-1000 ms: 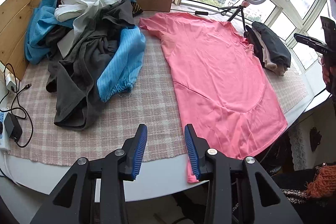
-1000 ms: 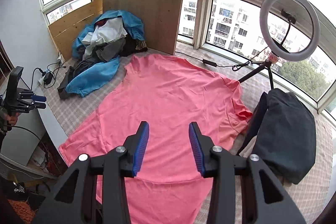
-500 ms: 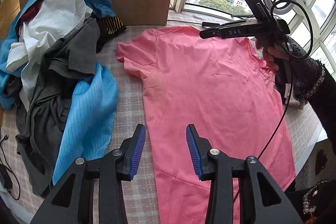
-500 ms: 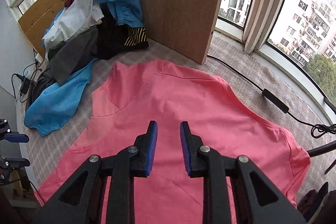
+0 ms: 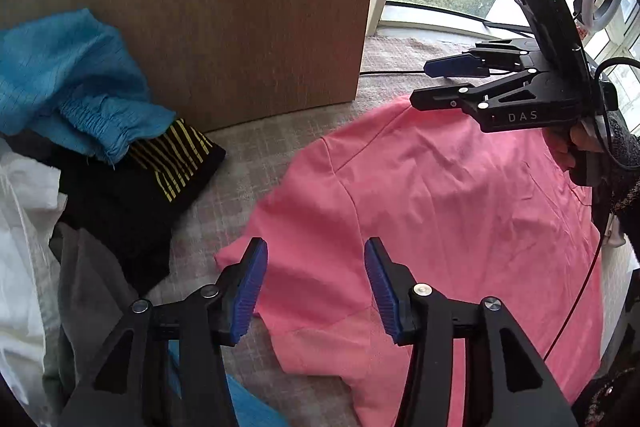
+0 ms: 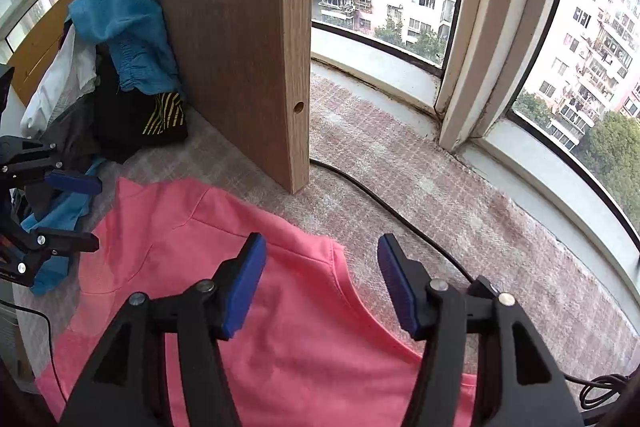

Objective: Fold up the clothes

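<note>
The pink T-shirt lies spread flat on the checked tablecloth, its collar end toward the upright wooden board and the window. It looks laid out this way so that both top corners can be taken at once for the first fold. The unsorted heap sits off to one side: a blue garment, a black piece with yellow stripes, something white and something grey, all well clear of the shirt so they will not get caught in the fold.

The left gripper hangs tilted steeply down over the near sleeve, just where the sleeve's edge meets the cloth. Its jaws have just been opening and stand well apart; the sleeve shows between the blue pads, but I cannot see them pressing on the fabric, so I judge nothing is held.

The right gripper hangs over the other shoulder, at the edge of the shirt, with a black cable running across the tablecloth just beyond. Its jaws too have just been opening, after a brief pinch, and gape wide with the shirt's edge between them, not clamped. Seen from the left camera it hovers level with the collar end, a hand behind it.
</note>
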`<state>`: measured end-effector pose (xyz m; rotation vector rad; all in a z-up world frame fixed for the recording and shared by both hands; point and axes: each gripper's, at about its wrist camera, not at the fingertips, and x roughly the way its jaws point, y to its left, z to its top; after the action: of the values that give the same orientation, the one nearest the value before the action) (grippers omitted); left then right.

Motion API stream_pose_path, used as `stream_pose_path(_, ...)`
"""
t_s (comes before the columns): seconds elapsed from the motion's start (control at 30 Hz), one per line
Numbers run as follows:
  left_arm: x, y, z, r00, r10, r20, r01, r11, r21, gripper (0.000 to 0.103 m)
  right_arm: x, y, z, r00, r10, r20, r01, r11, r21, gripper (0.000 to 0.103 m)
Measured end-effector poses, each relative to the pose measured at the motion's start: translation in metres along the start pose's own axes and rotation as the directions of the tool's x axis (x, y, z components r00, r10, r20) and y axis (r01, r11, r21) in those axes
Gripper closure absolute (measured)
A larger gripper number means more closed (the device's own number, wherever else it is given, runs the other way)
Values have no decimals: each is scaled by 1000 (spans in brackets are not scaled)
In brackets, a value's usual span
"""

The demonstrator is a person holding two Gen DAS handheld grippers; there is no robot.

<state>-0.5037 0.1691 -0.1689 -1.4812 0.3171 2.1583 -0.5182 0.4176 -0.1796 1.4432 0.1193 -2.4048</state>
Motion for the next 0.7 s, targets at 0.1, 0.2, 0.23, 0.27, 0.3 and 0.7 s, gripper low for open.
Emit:
stream_pose_path(0.1, 26, 0, 17, 999, -13, -35, 15, 998, 62, 55, 16, 2, 0, 999, 25, -38, -28, 998, -58, 46)
stream_pose_path(0.2, 43, -2, 28, 999, -10, -46, 15, 995, 96, 55, 30, 7, 0, 997, 36, -68, -43, 993, -106, 46)
stream_pose_path(0.23, 48, -3, 31, 999, -15, -48, 20, 995, 100, 55, 34, 8, 0, 996, 51, -79, -60, 991, -117, 46)
stream_pose_path(0.27, 52, -3, 35, 999, -20, -51, 26, 994, 104, 55, 36, 9, 0, 995, 54, -79, -63, 990, -125, 46)
stream_pose_path(0.3, 56, -4, 38, 998, -25, -53, 31, 994, 109, 55, 38, 10, -1, 995, 56, -78, -66, 989, -132, 45)
stream_pose_path(0.7, 55, -32, 33, 999, 42, 31, -47, 979, 197, 100, 34, 16, -17, 999, 9, -33, -16, 980, -200, 97)
